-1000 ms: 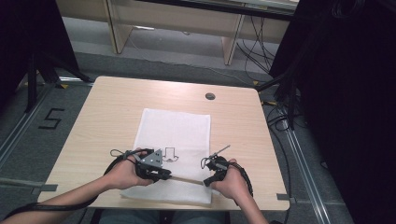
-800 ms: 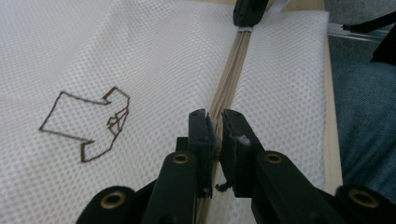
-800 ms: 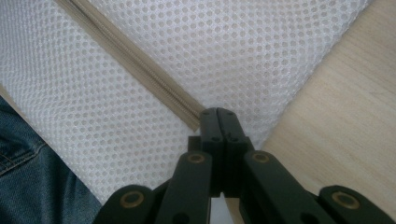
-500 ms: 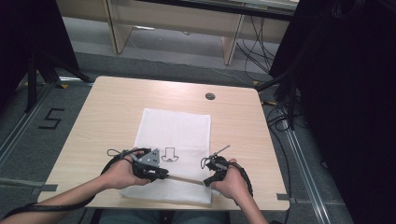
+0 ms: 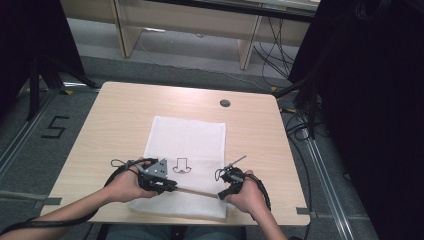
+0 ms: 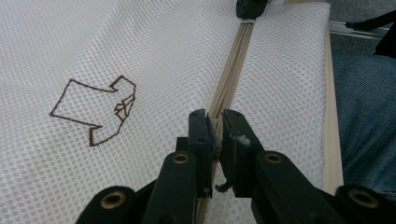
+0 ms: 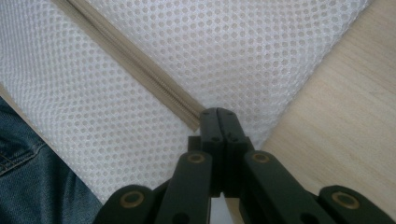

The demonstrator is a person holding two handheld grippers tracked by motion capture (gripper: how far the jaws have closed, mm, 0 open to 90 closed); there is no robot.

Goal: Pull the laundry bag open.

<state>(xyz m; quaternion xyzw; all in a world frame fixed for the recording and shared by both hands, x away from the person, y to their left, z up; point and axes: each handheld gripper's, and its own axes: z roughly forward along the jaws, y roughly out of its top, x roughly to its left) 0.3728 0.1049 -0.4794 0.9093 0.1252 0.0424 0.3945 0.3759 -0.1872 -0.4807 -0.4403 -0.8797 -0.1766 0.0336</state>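
Note:
A white mesh bag (image 5: 187,137) lies flat on the wooden table (image 5: 125,110), with a brown outline mark (image 5: 181,165) stitched on it. A beige zipper (image 5: 196,191) runs along its near edge between my two grippers. My left gripper (image 5: 171,187) is shut on the zipper's slider; in the left gripper view the jaws (image 6: 215,125) pinch it and the zipper (image 6: 233,65) runs off to the right gripper (image 6: 251,7). My right gripper (image 5: 220,195) is shut on the zipper's end at the bag's corner (image 7: 218,114), where the zipper (image 7: 135,60) leads up to the left.
A round cable hole (image 5: 225,103) sits at the table's far right. The person's jeans (image 7: 28,177) show below the near edge. A desk frame (image 5: 190,30) and loose cables (image 5: 272,55) stand on the floor beyond the table.
My left gripper has slid a little to the left along the zipper, uncovering more of the brown mark. The right gripper has kept still.

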